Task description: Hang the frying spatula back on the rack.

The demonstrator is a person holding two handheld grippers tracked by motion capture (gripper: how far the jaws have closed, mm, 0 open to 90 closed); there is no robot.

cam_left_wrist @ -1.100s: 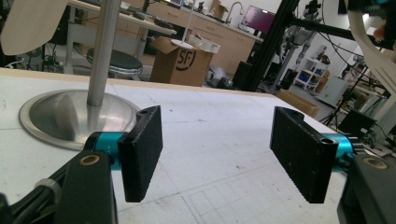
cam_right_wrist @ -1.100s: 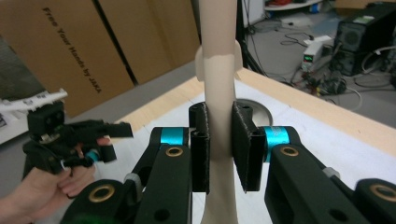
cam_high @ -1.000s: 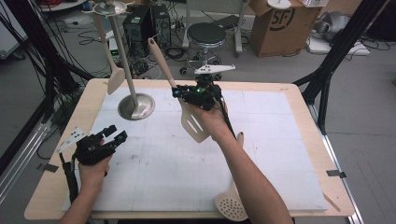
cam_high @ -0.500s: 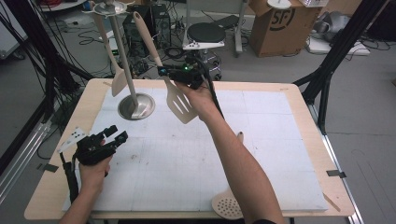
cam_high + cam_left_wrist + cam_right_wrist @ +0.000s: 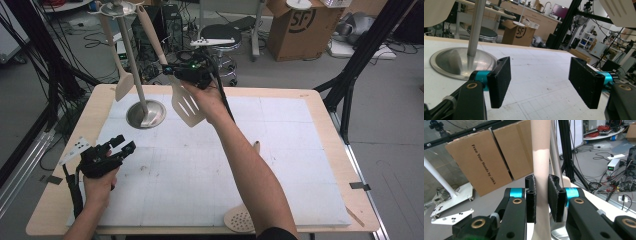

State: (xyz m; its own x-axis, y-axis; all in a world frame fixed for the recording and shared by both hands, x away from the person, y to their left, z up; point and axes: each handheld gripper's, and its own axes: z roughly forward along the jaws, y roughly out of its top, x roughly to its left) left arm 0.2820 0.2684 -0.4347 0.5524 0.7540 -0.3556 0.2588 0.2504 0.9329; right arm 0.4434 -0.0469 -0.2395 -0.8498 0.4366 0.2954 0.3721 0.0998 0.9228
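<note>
I hold my right gripper (image 5: 186, 75) raised over the far side of the counter (image 5: 320, 150), its jaws clamped on the handle of a beige slotted spatula (image 5: 187, 104). In the right gripper view the handle (image 5: 541, 170) runs straight up between the two black pads, pressed on both sides. The slotted blade hangs below the jaws, just right of the metal utensil stand (image 5: 145, 113), where a second beige spatula (image 5: 123, 86) hangs at the pole's left. My left gripper (image 5: 116, 150) rests near the counter's left edge, jaws standing apart with nothing between them. A perforated beige skimmer (image 5: 239, 219) lies at the near edge.
</note>
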